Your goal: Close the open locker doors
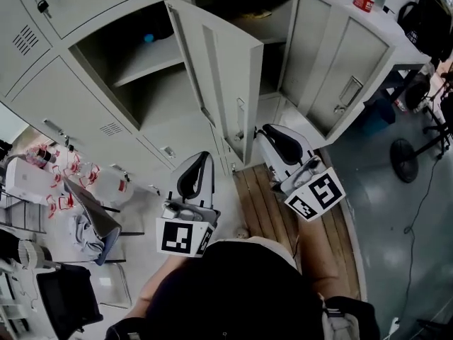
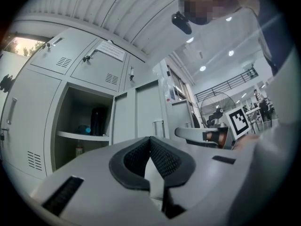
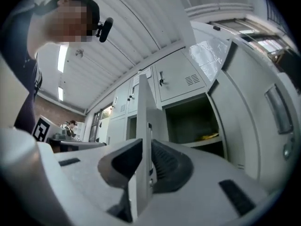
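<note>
Two grey locker doors stand open. The middle door (image 1: 221,76) swings out toward me, and the right door (image 1: 347,69) hangs wide beside it. My right gripper (image 1: 265,130) is at the middle door's free edge. In the right gripper view its jaws (image 3: 143,142) stand slightly apart, and that door's edge (image 3: 143,102) shows in the gap; I cannot tell whether the pads press on it. My left gripper (image 1: 195,163) hovers lower left of the door, away from the lockers, shut and empty (image 2: 150,142).
The left open compartment holds a blue thing (image 1: 148,37) and a dark bottle (image 2: 98,121); the right one holds something yellow (image 1: 255,14). A wooden pallet (image 1: 258,204) lies below the lockers. A fan (image 1: 405,160) stands right; bags and clutter (image 1: 71,183) lie left.
</note>
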`<state>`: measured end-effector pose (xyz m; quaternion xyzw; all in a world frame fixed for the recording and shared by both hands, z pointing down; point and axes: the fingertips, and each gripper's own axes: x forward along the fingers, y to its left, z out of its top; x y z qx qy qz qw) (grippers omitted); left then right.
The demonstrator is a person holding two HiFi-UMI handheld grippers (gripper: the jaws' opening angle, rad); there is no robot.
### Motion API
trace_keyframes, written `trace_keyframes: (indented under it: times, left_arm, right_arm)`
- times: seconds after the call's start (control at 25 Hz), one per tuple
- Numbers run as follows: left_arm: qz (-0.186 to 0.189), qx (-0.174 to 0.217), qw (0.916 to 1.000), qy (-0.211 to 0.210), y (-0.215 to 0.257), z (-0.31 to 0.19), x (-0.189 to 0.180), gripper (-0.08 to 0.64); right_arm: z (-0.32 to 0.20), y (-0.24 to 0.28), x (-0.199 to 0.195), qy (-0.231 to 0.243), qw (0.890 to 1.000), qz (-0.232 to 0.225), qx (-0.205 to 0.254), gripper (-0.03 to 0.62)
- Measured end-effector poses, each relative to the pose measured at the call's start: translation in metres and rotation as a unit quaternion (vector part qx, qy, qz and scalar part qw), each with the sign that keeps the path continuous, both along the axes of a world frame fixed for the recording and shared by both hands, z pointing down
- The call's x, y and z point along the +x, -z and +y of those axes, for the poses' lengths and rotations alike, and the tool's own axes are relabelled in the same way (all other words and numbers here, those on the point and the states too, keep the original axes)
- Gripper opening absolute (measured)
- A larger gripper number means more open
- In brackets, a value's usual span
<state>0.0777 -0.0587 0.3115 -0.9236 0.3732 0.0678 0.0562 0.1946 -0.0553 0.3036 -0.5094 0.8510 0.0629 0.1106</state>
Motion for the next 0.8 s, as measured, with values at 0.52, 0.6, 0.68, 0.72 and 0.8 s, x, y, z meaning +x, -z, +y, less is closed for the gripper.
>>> trace_keyframes:
  times: [0.52, 0.6, 0.68, 0.72, 0.8]
  left_arm:
    - [-0.016, -0.001, 0.9998, 0.010, -0.005, 0.000, 0.006, 0.002]
    - [-0.016, -0.001, 0.9998, 0.014, -0.004, -0.001, 0.005, 0.002]
    - [-0.015, -0.002, 0.9997, 0.018, -0.004, -0.002, 0.003, 0.002]
    - [-0.013, -0.002, 0.9997, 0.021, -0.004, -0.003, 0.002, 0.002]
    - [-0.012, -0.003, 0.9995, 0.028, -0.004, -0.004, -0.002, 0.002]
  right_arm:
    - [-0.015, -0.014, -0.007, 0.093, 0.995, 0.025, -0.023, 0.112]
    - [-0.016, -0.014, -0.008, 0.102, 0.994, 0.024, -0.025, 0.131]
    - [-0.016, -0.013, -0.012, 0.111, 0.993, 0.026, -0.025, 0.135]
    - [-0.016, -0.013, -0.015, 0.117, 0.992, 0.026, -0.025, 0.137]
    - [-0.016, -0.014, -0.022, 0.131, 0.991, 0.023, -0.028, 0.140]
